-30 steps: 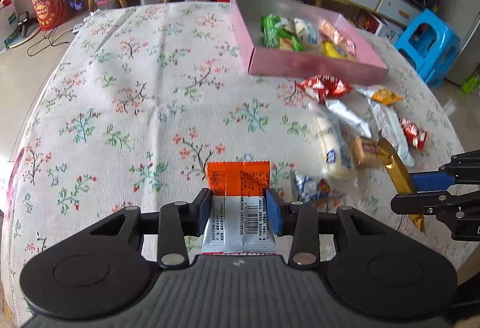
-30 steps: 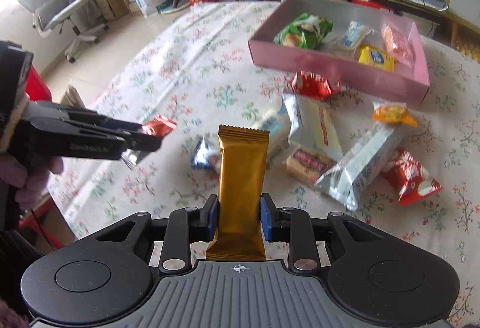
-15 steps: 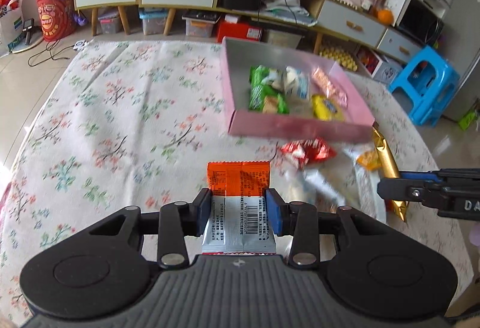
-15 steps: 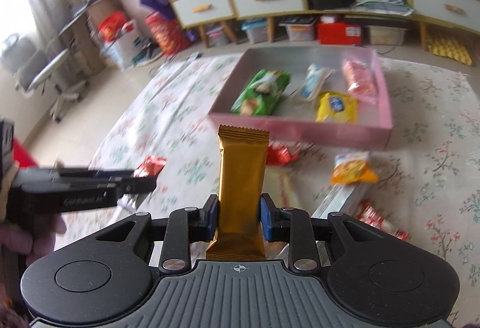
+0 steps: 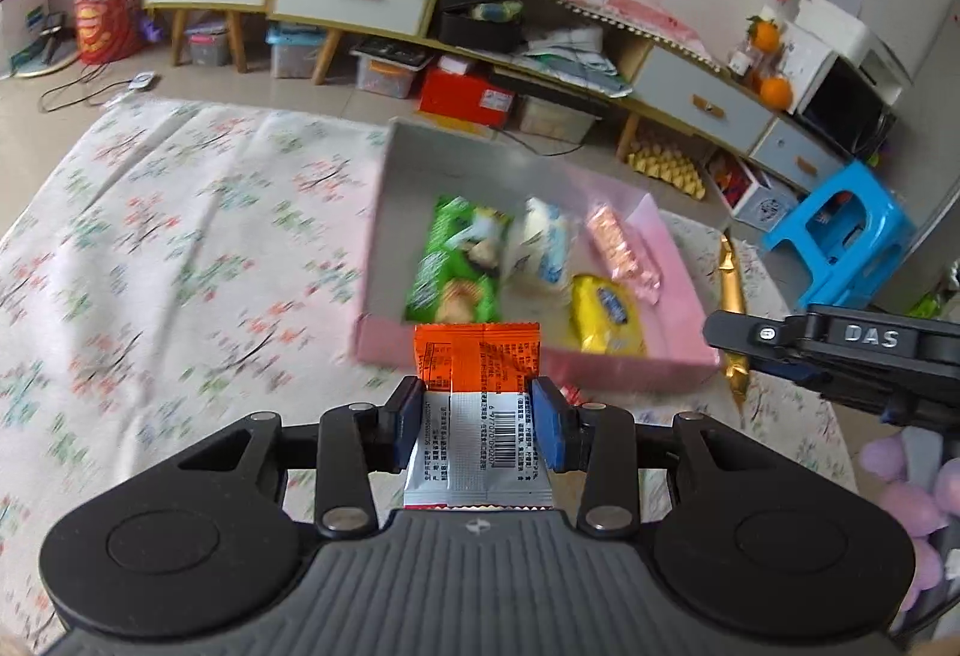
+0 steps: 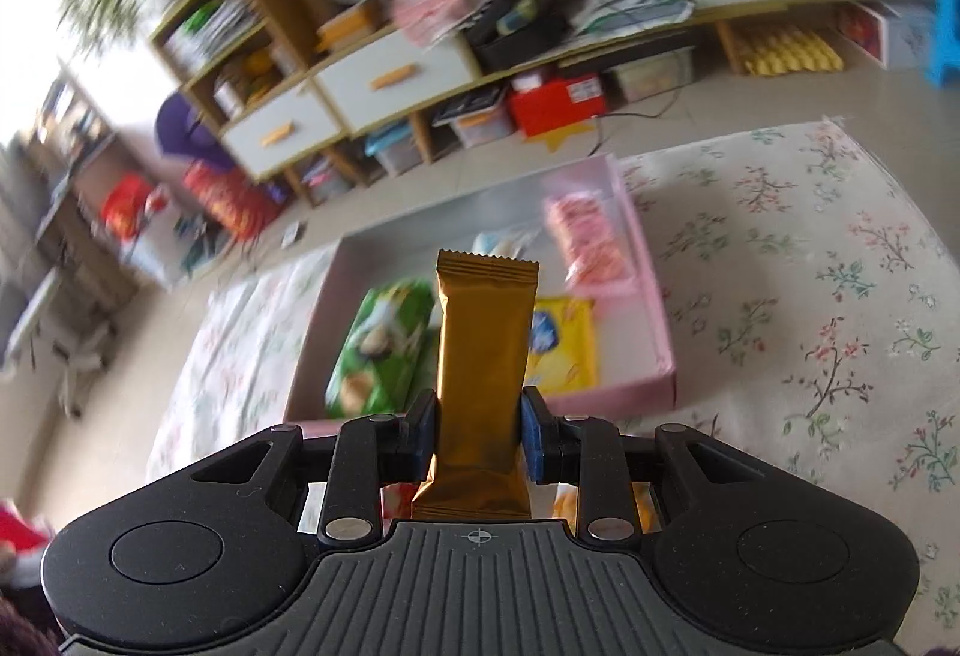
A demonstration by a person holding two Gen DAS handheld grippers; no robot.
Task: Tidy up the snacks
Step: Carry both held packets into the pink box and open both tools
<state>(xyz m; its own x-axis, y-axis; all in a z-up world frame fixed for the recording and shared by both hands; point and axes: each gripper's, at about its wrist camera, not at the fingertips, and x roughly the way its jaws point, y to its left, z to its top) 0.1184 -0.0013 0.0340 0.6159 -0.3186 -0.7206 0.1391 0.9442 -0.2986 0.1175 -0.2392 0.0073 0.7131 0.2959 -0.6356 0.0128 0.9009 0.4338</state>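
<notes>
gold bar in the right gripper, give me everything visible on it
The gold snack bar is a long, narrow packet in shiny metallic gold-brown foil with a crimped, serrated top seal and no print showing. It stands lengthwise along the fingers of the right gripper, whose blue pads clamp its lower part from both sides. It is off the table, its top over the open pink box. From the left wrist view it shows edge-on beside the box's right wall.

Pink box [image 5: 384, 212] left half bare; snacks [image 5: 456, 266] crowd right
</notes>
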